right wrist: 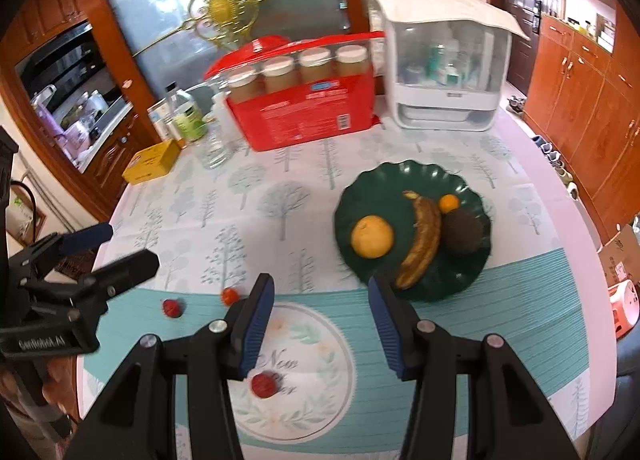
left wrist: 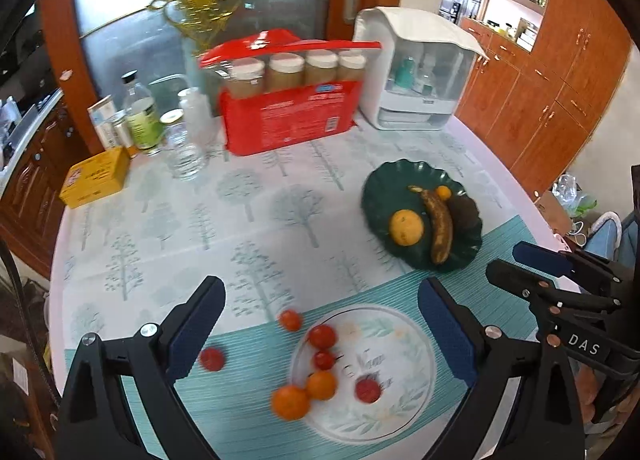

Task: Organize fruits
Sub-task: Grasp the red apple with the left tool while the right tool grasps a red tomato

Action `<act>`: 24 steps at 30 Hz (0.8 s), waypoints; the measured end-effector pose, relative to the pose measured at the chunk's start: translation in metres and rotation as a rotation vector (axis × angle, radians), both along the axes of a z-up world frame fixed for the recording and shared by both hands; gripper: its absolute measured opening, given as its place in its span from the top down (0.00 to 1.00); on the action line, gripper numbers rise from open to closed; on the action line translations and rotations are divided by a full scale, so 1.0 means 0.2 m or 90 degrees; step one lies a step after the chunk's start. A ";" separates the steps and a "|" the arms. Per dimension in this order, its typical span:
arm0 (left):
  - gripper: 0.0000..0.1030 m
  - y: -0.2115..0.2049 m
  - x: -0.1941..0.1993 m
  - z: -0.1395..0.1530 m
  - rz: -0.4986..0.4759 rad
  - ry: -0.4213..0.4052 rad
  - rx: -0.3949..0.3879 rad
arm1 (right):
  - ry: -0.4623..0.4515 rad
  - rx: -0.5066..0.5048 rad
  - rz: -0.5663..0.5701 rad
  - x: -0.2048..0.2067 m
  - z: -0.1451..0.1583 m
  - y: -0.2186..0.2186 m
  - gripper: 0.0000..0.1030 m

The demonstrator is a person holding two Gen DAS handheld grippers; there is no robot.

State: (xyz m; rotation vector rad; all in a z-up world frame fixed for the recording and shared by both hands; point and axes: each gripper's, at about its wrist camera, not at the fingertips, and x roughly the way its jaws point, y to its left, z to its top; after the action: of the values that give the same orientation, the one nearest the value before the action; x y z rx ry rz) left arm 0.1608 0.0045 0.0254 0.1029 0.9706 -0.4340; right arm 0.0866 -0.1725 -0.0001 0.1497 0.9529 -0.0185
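Observation:
A dark green plate [left wrist: 376, 184] [right wrist: 360, 188] holds a yellow orange [left wrist: 406, 227] [right wrist: 372, 236], a brown banana [left wrist: 439, 225] [right wrist: 422, 240], a small tangerine [left wrist: 443, 191] [right wrist: 449, 203] and a dark avocado [left wrist: 464, 210] [right wrist: 462, 230]. Near me, several cherry tomatoes and two tangerines [left wrist: 305, 394] lie on and beside a white round plate print [left wrist: 412, 388] [right wrist: 320, 400]. One tomato [left wrist: 368, 390] [right wrist: 263, 385] sits on the print. My left gripper [left wrist: 320, 324] is open and empty above them. My right gripper [right wrist: 321, 320] is open and empty, in front of the green plate.
A red box of jars [left wrist: 288, 116] [right wrist: 308, 108], a white cabinet box [left wrist: 416, 68] [right wrist: 444, 60], bottles [left wrist: 140, 116], a glass [left wrist: 184, 152] and a yellow box [left wrist: 96, 176] [right wrist: 152, 162] stand at the table's back. The table edge curves off at right.

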 end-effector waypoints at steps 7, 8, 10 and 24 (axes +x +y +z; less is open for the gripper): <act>0.06 0.25 -0.06 -0.08 0.034 0.011 0.016 | 0.026 -0.003 0.035 -0.02 -0.11 0.18 0.52; 0.06 0.29 -0.06 -0.11 0.041 0.015 0.018 | 0.032 -0.005 0.040 -0.01 -0.13 0.21 0.52; 0.06 0.35 -0.07 -0.16 0.053 0.026 0.021 | 0.040 -0.008 0.047 -0.01 -0.17 0.25 0.52; 0.06 0.55 -0.01 -0.59 0.095 0.077 0.061 | 0.124 -0.012 0.079 0.18 -0.52 0.43 0.52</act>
State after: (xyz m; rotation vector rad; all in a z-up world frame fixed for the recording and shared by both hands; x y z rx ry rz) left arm 0.1596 0.1151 -0.0916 0.0904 1.1105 -0.2594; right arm 0.1235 -0.0855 -0.1031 0.0722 1.1541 0.0739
